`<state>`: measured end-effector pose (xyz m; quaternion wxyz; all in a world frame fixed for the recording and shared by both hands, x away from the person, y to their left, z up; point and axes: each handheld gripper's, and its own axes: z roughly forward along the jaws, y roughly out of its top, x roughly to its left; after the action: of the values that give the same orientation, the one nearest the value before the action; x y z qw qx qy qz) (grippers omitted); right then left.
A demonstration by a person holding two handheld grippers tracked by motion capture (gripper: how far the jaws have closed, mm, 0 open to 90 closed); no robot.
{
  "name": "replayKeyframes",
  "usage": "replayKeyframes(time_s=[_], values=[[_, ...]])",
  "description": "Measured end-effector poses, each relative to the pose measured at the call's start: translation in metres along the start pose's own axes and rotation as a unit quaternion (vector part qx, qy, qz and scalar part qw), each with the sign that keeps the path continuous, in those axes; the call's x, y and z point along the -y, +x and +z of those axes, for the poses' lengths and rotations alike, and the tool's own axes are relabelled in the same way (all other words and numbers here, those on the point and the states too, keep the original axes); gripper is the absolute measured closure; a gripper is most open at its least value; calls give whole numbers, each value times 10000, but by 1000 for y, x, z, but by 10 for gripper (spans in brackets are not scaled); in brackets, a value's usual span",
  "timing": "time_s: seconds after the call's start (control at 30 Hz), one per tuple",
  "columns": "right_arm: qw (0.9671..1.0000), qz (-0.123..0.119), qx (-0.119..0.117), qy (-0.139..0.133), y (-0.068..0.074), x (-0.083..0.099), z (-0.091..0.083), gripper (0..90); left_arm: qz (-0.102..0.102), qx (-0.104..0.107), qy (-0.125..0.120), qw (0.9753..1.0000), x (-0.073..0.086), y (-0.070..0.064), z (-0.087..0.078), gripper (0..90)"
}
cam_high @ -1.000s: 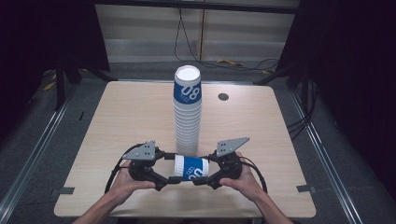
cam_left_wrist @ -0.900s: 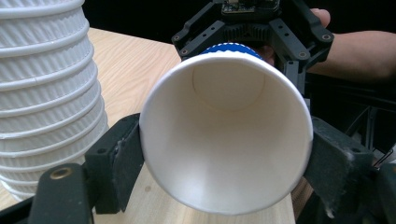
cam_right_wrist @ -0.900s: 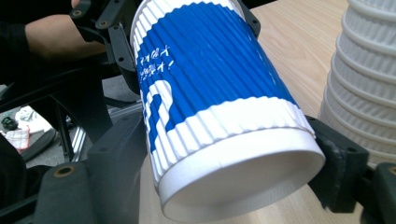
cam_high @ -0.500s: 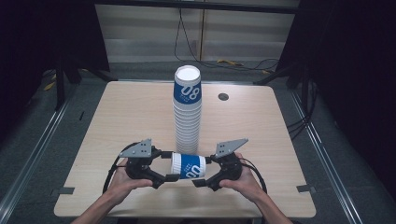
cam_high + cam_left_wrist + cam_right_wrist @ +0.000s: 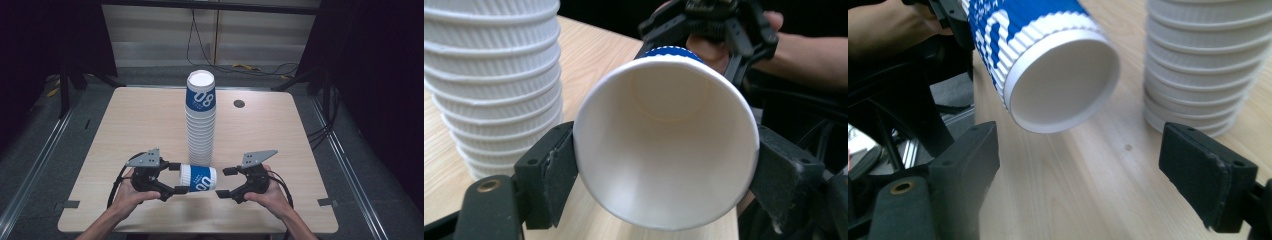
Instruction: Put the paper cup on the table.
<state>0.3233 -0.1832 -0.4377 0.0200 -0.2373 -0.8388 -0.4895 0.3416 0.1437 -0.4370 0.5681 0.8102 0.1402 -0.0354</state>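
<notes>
Lab or test studio: bare wooden table (image 5: 140, 120) standing alone between dark curtains (image 5: 45, 40), metal floor rails (image 5: 35, 165) on both sides, cables (image 5: 200, 40) trailing along the back wall

Left gripper (image 5: 174, 178) at seven o'clock, jaws clamped, right gripper (image 5: 224, 182) at five o'clock, jaws spread apart, both hand-held.

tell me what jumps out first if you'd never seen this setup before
The tall stack of paper cups at the middle of the table draws the eye first, its top cup blue and white. In front of it, a single cup lies sideways with the left gripper shut on its rim end, while the right gripper stands open just off its base.
</notes>
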Motion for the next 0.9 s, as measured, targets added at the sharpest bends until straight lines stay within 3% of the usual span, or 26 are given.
replayKeyframes(time_s=[0.13,0.23,0.3,0.47,0.53,0.83,0.9], values=[[9996,129,228,-65,-6,4,-9,178,-94,15,23,10000,-3,2,-6,204],[9987,262,368,-222,-12,8,-16,179,-140,-115,117,9998,-4,4,-10,204],[9985,288,396,-256,-13,9,-16,179,-72,-259,179,9995,-8,4,-14,204],[9974,466,434,-335,-16,14,-16,183,-52,-330,236,9992,-12,6,-24,205],[9968,486,514,-368,-17,15,-17,183,-85,-553,300,9980,-12,9,-27,204],[9922,496,1054,-439,-19,17,-26,178,-369,-765,438,9954,-7,19,-45,205],[9913,503,1111,-489,-19,18,-29,176,-389,-897,420,9943,-10,21,-51,205]])
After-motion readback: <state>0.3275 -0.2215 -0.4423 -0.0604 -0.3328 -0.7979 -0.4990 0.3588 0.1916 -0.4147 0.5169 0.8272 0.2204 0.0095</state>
